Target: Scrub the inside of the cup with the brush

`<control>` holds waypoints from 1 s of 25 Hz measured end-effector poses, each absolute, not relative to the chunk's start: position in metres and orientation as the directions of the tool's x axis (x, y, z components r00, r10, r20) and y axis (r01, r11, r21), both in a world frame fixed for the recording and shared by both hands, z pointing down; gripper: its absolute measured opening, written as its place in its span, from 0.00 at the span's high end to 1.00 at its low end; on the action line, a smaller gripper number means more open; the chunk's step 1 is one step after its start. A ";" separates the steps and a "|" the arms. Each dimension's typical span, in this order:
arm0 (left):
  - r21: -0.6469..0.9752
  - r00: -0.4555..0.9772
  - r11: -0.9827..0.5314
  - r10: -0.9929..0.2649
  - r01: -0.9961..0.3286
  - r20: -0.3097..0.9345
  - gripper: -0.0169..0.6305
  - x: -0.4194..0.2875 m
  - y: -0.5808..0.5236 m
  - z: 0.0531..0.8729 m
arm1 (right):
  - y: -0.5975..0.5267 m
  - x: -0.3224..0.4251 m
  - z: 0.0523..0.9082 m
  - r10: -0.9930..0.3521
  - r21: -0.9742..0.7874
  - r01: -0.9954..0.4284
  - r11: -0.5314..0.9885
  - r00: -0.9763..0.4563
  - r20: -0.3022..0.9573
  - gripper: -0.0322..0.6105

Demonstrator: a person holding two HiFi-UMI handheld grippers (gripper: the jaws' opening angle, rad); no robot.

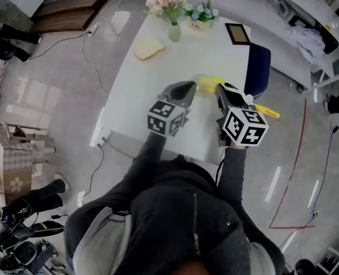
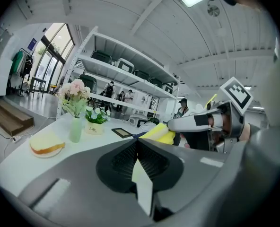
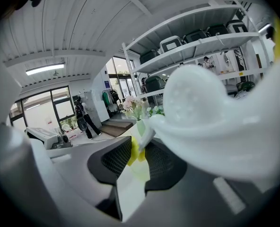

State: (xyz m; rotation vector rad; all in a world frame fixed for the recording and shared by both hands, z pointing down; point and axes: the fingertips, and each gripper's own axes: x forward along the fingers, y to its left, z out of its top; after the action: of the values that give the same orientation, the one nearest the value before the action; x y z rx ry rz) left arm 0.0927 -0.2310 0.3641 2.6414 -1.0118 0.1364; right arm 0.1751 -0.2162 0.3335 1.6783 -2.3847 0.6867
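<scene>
Both grippers hang over the near part of the white table [image 1: 158, 96]. My right gripper [image 1: 221, 91] is shut on the brush [image 1: 268, 111]. Its yellow handle sticks out to the right, and its yellow head [image 1: 209, 85] lies just ahead of the jaws. In the right gripper view the brush's white body [image 3: 211, 122] fills the frame, with yellow at the jaw tips [image 3: 136, 156]. My left gripper [image 1: 186, 89] is shut with nothing between its jaws [image 2: 137, 148]. It sees the brush head [image 2: 161, 134] at its right. A faint clear round shape [image 1: 199, 79] beside the head may be the cup.
At the table's far end stand a vase of pink flowers [image 1: 170, 10], a small flower pot [image 1: 202, 15] and a picture frame [image 1: 237, 33]. A plate with a yellow slab [image 1: 149, 49] lies at the left. A dark blue chair [image 1: 259, 67] stands at the right edge.
</scene>
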 end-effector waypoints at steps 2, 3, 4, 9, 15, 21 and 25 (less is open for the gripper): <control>0.249 0.747 -0.705 -0.637 -0.664 0.190 0.96 0.095 -0.237 0.363 | -0.221 0.179 0.332 -0.856 -0.279 -0.920 0.274 -0.366 0.365 0.80; 0.246 0.747 -0.706 -0.637 -0.664 0.188 0.96 0.096 -0.238 0.363 | -0.223 0.181 0.331 -0.857 -0.277 -0.920 0.277 -0.368 0.362 0.80; 0.242 0.748 -0.708 -0.637 -0.664 0.187 0.96 0.096 -0.239 0.362 | -0.223 0.181 0.330 -0.857 -0.275 -0.920 0.281 -0.369 0.360 0.80; 0.181 0.756 -0.735 -0.622 -0.653 0.202 0.96 0.089 -0.234 0.361 | -0.219 0.185 0.324 -0.865 -0.269 -0.920 0.284 -0.367 0.342 0.80; 0.137 0.786 -0.787 -0.553 -0.602 0.277 0.72 0.092 -0.237 0.380 | -0.218 0.188 0.319 -0.869 -0.239 -0.926 0.293 -0.362 0.336 0.80; 0.104 0.823 -0.848 -0.466 -0.520 0.325 0.48 0.106 -0.238 0.402 | -0.220 0.188 0.324 -0.863 -0.231 -0.927 0.295 -0.363 0.353 0.80; 0.096 0.832 -0.871 -0.420 -0.482 0.362 0.41 0.112 -0.243 0.425 | -0.225 0.179 0.334 -0.832 -0.178 -0.924 0.339 -0.383 0.401 0.80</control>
State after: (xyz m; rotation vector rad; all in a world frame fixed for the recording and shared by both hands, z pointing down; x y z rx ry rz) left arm 0.1121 -0.2432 0.4246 2.8296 -0.7027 0.4961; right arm 0.1790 -0.2253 0.3336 1.5849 -2.3651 0.5570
